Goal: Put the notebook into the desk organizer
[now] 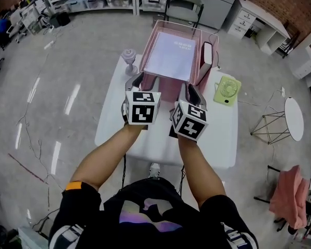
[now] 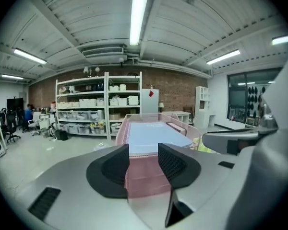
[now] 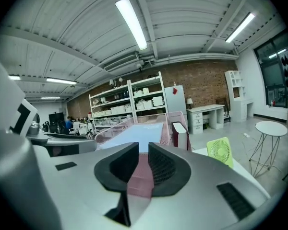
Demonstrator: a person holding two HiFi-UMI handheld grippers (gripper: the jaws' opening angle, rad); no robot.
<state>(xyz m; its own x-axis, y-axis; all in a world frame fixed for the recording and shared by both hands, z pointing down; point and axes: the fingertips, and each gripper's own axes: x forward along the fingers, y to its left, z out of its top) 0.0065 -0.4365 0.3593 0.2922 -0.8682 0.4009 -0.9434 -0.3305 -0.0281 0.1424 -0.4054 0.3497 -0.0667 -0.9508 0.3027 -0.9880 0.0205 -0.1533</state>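
A pale blue notebook (image 1: 171, 56) lies flat in the top tray of the pink mesh desk organizer (image 1: 148, 45) at the far side of the white table. Both grippers hover side by side just in front of the organizer's near wall. In the left gripper view, my left gripper (image 2: 143, 162) stands open, and only the organizer (image 2: 144, 181) and notebook (image 2: 151, 133) show beyond the gap. My right gripper (image 3: 143, 164) has a narrower gap with nothing gripped; the organizer's pink front (image 3: 140, 183) shows through it. In the head view the left gripper (image 1: 137, 81) and right gripper (image 1: 191, 91) sit under their marker cubes.
A dark upright case (image 1: 207, 55) stands in the organizer's right side. A green mini fan (image 1: 227, 91) lies right of it on the table (image 1: 114, 123). A small grey stand (image 1: 128, 56) is at the left. A chair (image 1: 185, 1) and a round side table (image 1: 294, 118) stand off the table.
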